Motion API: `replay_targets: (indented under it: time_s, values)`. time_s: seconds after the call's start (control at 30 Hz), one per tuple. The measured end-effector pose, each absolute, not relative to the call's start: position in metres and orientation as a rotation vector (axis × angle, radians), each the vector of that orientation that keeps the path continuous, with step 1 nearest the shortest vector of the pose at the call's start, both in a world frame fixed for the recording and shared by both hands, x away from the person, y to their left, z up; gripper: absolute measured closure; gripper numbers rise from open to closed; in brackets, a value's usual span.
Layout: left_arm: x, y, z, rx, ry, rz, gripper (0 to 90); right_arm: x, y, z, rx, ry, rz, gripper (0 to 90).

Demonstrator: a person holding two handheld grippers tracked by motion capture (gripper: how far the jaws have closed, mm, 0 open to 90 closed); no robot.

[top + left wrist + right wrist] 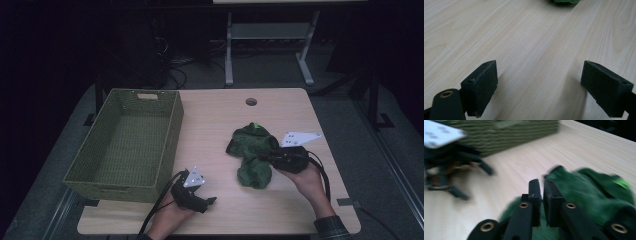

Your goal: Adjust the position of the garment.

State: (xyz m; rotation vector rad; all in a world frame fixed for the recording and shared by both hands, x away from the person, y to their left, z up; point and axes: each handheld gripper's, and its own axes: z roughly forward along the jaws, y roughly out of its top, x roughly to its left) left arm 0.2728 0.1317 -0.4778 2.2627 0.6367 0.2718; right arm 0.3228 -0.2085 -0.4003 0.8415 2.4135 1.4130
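Note:
A crumpled green cloth (252,150) lies right of the table's middle. My right gripper (264,157) reaches into it from the right. In the right gripper view its jaws (542,195) are pressed almost together, with the green cloth (586,192) bunched under and around them, so it looks pinched on a fold. My left gripper (207,202) rests near the front edge, just off the basket's front corner, pointing right. Its jaws (540,82) stand wide open over bare wood, with an edge of the cloth (565,1) far ahead.
An olive woven basket (170,135) stands on the left half of the table, with nothing visible inside it. A round cable hole (251,101) sits near the far edge. Beyond the table (210,115) stand the legs of a desk frame (229,50) on dark floor.

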Motion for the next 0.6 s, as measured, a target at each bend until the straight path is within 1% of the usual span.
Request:
replay_targets:
  time_s: [0.13, 0.23, 0.27, 0.4, 0.5, 0.6]
  values:
    - [0.273, 0.132, -0.478, 2.266, 0.636, 0.269, 13.2, 0.329, -0.213, -0.409, 0.924, 2.422, 1.384, 87.8]
    - [0.273, 0.132, -0.478, 2.268, 0.633, 0.272, 13.2, 0.331, -0.208, -0.418, 0.938, 2.449, 1.347, 88.2]
    - [0.273, 0.132, -0.478, 2.266, 0.637, 0.268, 13.2, 0.334, -0.201, -0.428, 0.948, 2.485, 1.303, 88.2]
    - [0.273, 0.132, -0.478, 2.266, 0.637, 0.269, 13.2, 0.337, -0.186, -0.447, 0.953, 2.581, 1.222, 89.3]
    - [0.273, 0.132, -0.478, 2.267, 0.636, 0.269, 13.2, 0.338, -0.179, -0.455, 0.939, 2.646, 1.161, 89.9]
    - [0.273, 0.132, -0.478, 2.267, 0.635, 0.267, 12.7, 0.341, -0.180, -0.460, 0.981, 2.677, 1.177, 90.0]
